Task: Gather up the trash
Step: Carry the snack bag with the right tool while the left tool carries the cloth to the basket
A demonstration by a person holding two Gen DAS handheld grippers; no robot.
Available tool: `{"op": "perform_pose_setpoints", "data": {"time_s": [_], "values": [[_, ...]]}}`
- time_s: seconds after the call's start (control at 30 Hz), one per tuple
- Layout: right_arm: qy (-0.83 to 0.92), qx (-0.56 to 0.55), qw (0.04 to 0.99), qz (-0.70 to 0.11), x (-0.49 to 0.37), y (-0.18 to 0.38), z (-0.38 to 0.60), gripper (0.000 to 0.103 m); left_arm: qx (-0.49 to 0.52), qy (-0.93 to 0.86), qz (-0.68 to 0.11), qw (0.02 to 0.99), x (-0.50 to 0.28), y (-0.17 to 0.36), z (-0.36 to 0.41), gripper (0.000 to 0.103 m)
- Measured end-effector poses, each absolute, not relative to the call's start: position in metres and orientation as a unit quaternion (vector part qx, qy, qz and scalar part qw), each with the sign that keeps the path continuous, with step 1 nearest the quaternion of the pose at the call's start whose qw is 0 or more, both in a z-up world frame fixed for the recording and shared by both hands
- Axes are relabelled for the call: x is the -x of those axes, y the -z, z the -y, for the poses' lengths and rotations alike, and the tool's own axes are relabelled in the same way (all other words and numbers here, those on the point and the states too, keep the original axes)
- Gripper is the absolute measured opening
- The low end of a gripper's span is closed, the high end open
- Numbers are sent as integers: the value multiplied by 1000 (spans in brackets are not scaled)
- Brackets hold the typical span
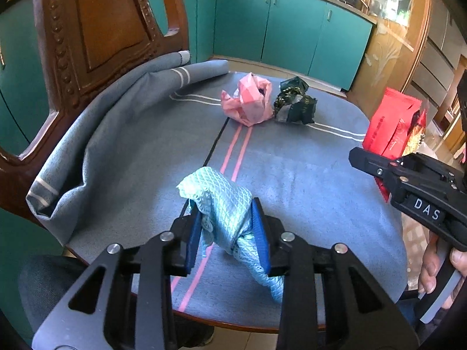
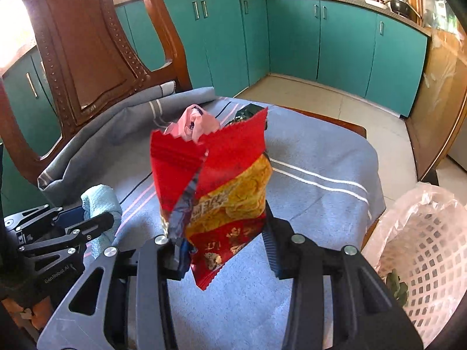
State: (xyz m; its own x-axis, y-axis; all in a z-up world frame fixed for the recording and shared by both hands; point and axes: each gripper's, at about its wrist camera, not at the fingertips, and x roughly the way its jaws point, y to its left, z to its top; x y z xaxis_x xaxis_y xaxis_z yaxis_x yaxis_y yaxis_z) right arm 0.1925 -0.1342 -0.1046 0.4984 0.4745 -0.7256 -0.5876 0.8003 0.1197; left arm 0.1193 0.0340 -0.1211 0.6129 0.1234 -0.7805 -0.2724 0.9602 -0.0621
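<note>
The left tongs (image 1: 227,233) are clenched on a light blue cloth (image 1: 224,204). The blue pads (image 1: 260,233) press it from both sides, and it is bunched up between them. One end of the cloth hangs down to the surface (image 1: 306,169), which has a grey cover with pink and white stripes.

The right tongs (image 2: 224,242) are grasping a red snack bag (image 2: 216,175). The bag stands up tall between the pads, torn open at the top, lifted off the surface.

Further back on the surface lie two more bits of trash. A crumpled pink bag (image 1: 248,100) is just beside a crumpled dark green wrapper (image 1: 294,102). They look like they touch.

Off the right edge of the surface is a white basket (image 2: 429,250) with a clear liner in it, near the right tongs. A brown wooden chair (image 1: 96,29) stands behind the surface on the left. A hand (image 1: 437,265) holds the right tongs' handle.
</note>
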Motion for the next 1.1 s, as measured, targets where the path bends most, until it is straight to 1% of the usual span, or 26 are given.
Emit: {"op": "perform_pose_setpoints", "data": {"time_s": [0.17,0.4,0.5,0.7,0.87,1.1], "values": [[-315,70,862,-391,-187,104,134,41,74,-119,-412,900,-116,115,-34,34],[-344,23,877,-336,-171,70,158,41,58,-130,-388,911,-110,102,-33,34],[-345,13,881,-324,-168,63,168,41,54,-130,-384,912,-109,99,-31,34],[-317,2,889,-331,-169,56,199,41,38,-126,-376,917,-108,92,-22,34],[-257,-2,906,-335,-173,53,249,41,43,-114,-368,922,-106,84,-14,34],[-128,26,919,-372,-192,76,315,41,58,-53,-362,929,-119,68,19,34]]}}
